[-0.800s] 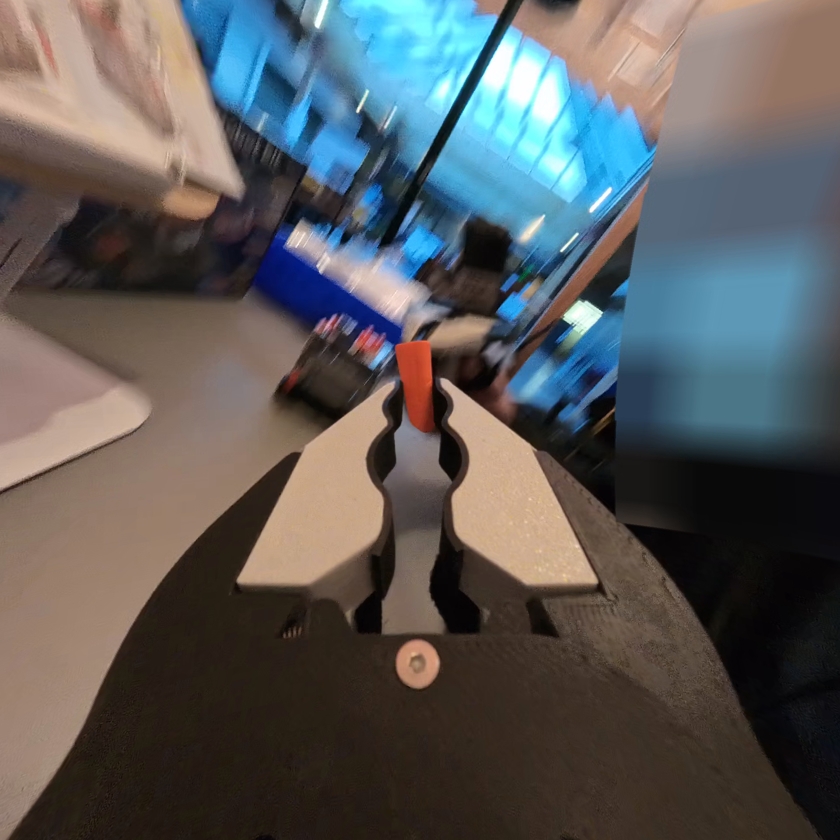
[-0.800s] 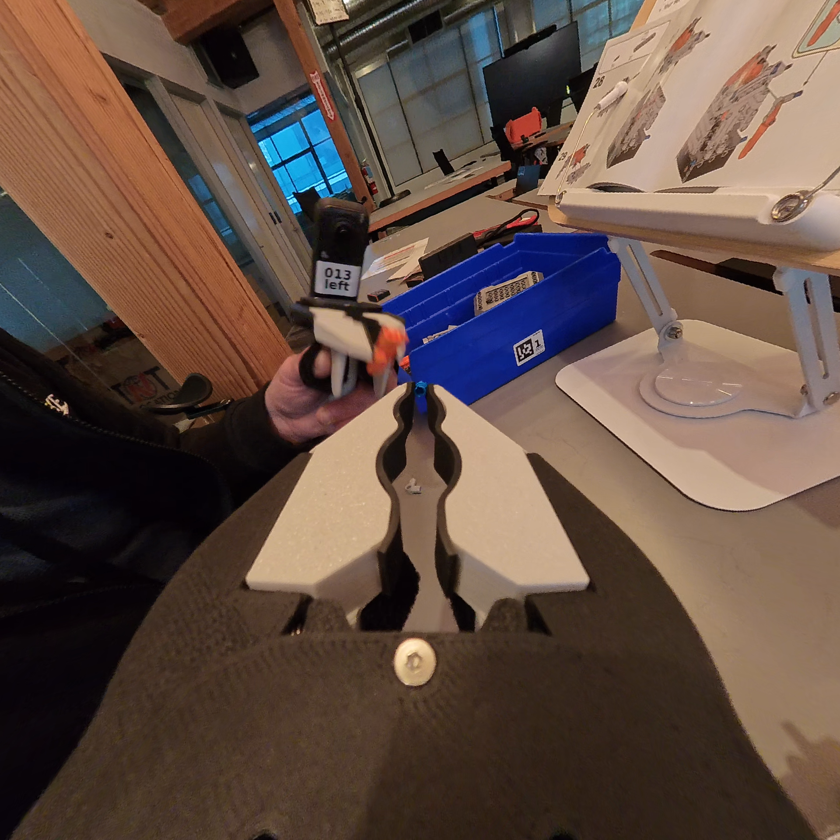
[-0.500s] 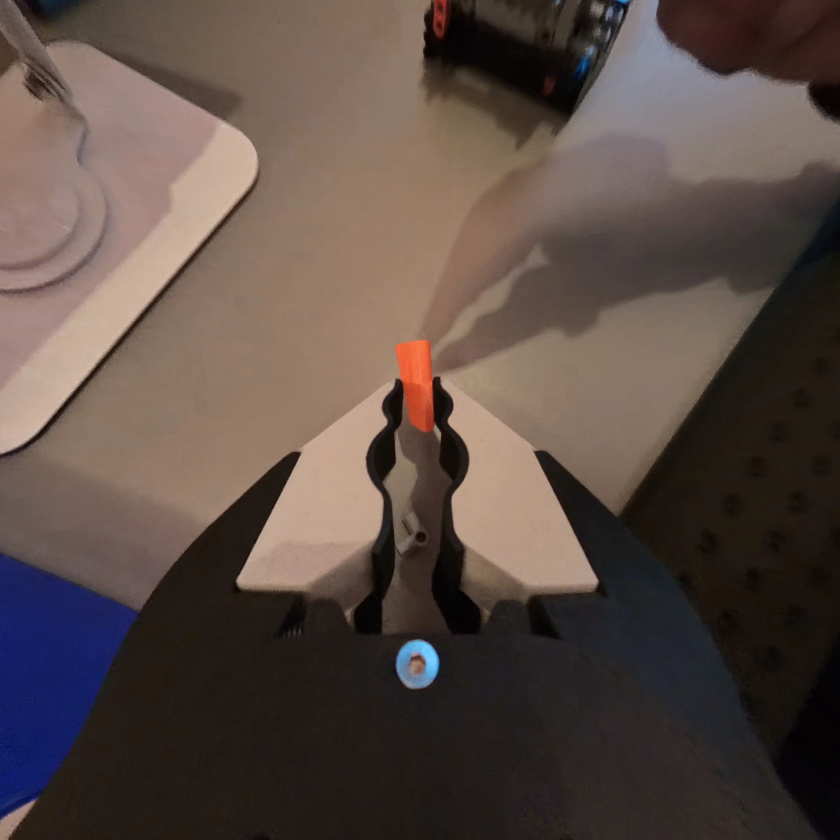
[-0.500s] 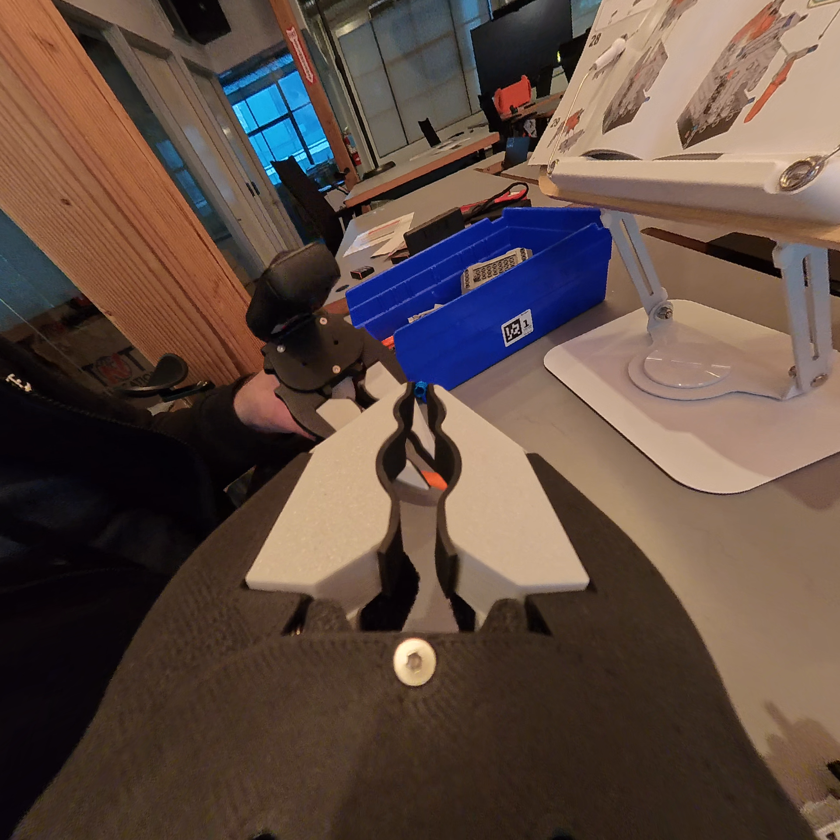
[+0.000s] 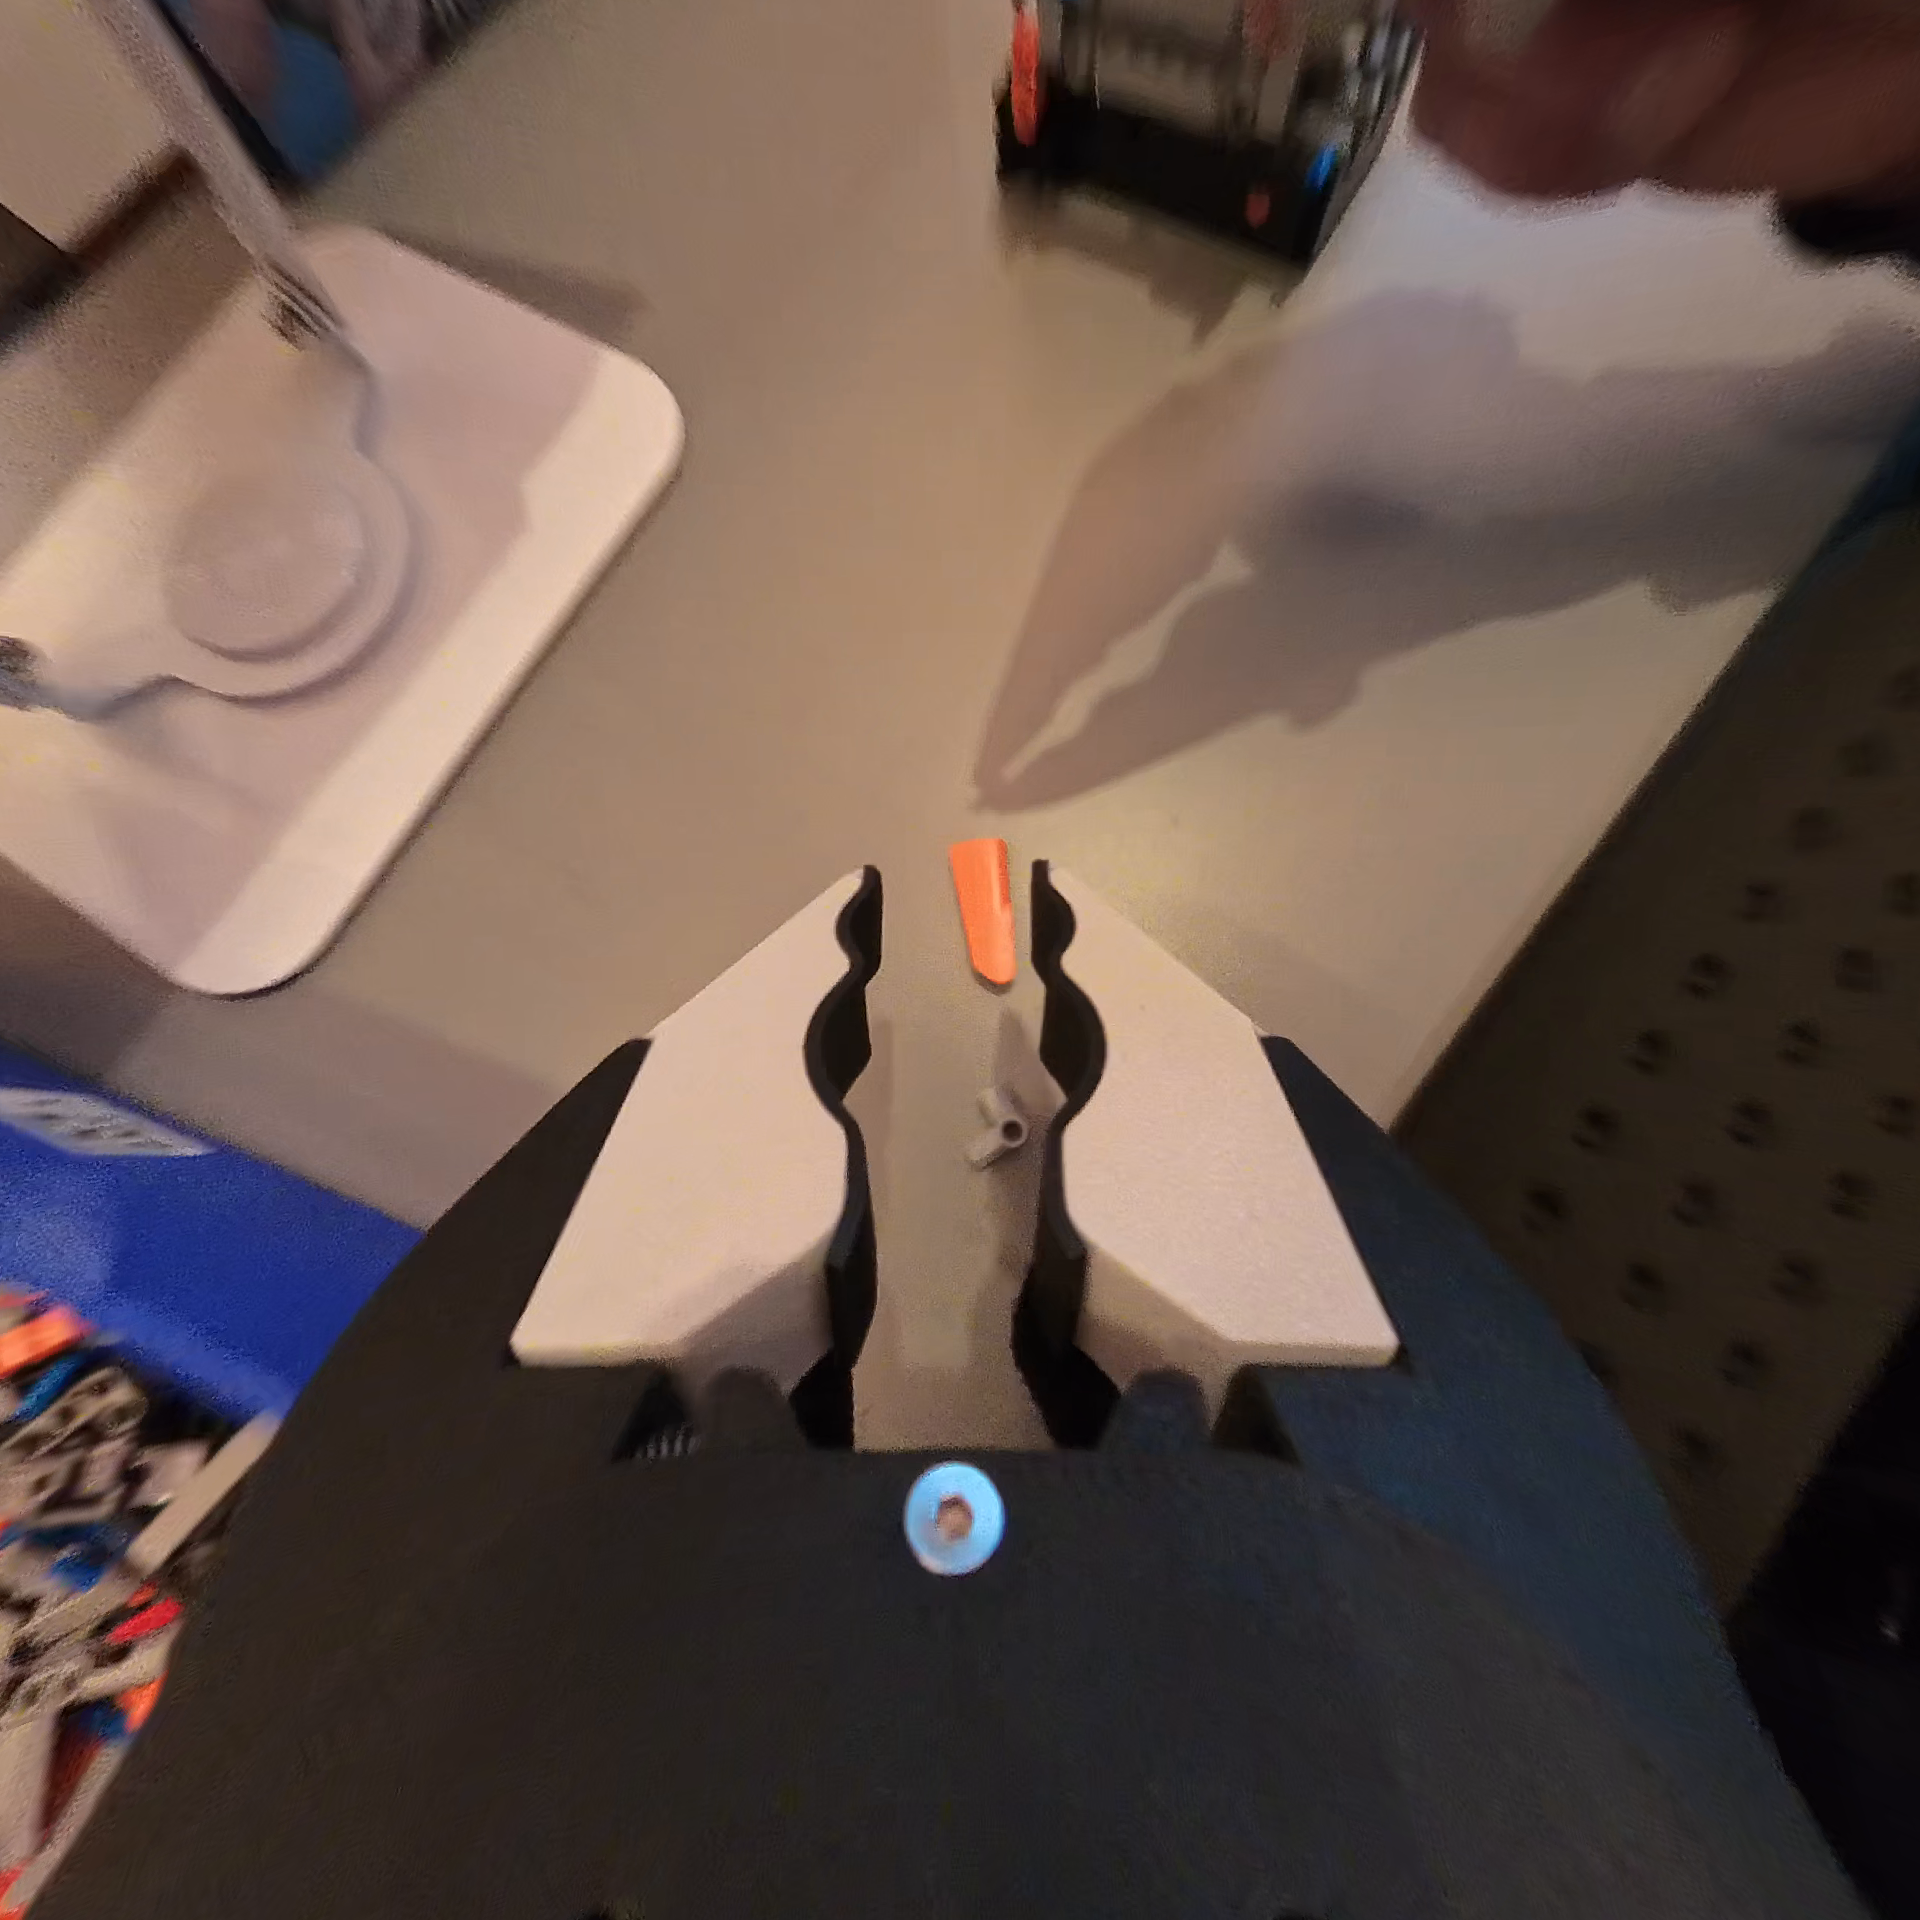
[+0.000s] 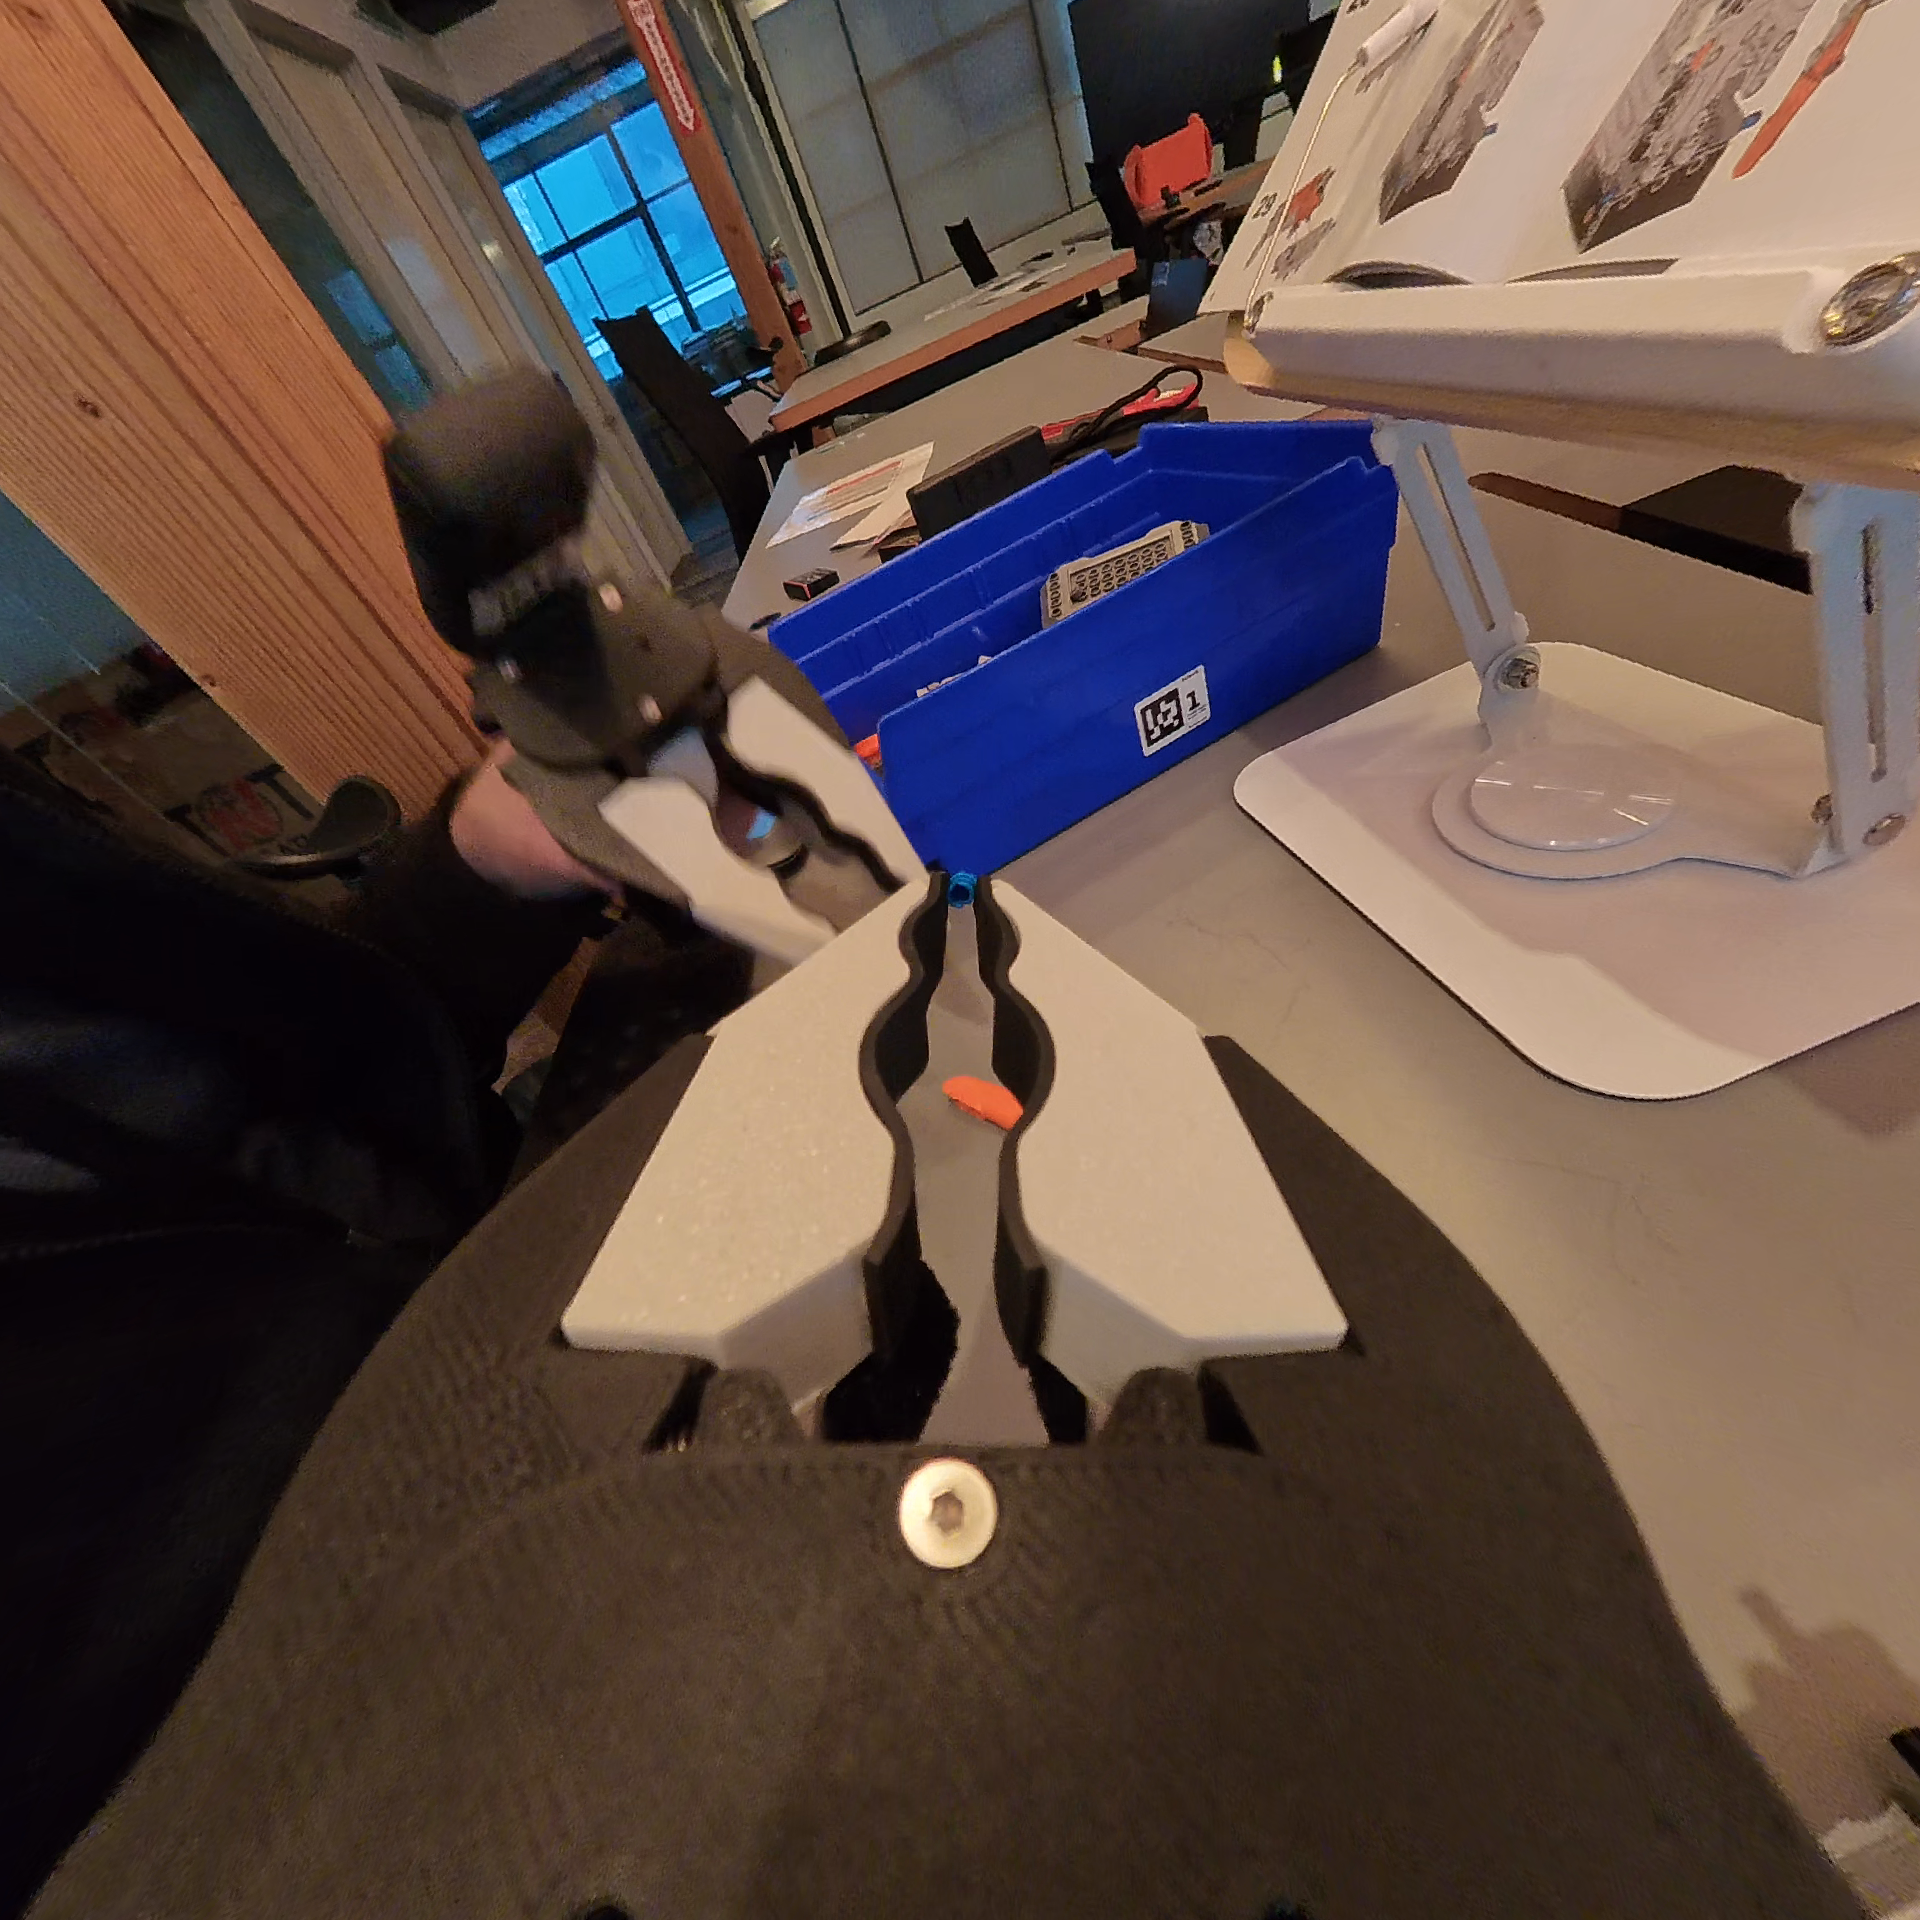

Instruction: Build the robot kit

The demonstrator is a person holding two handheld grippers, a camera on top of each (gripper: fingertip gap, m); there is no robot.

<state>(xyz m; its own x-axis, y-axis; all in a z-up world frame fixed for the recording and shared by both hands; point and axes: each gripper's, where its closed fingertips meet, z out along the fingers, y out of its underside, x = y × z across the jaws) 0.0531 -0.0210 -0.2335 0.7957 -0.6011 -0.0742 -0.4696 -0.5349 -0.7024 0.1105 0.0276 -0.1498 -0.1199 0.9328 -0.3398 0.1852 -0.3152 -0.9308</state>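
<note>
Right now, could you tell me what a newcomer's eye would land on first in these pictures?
Probably the orange piece lying on the grey table between the open fingers of the left gripper. Next, the blue bin beside the white stand that holds an open booklet. The right gripper pinches a tiny blue part at its tips.

Bin (image 6: pixel 1091 665) left of stand (image 6: pixel 1558 883)
</note>
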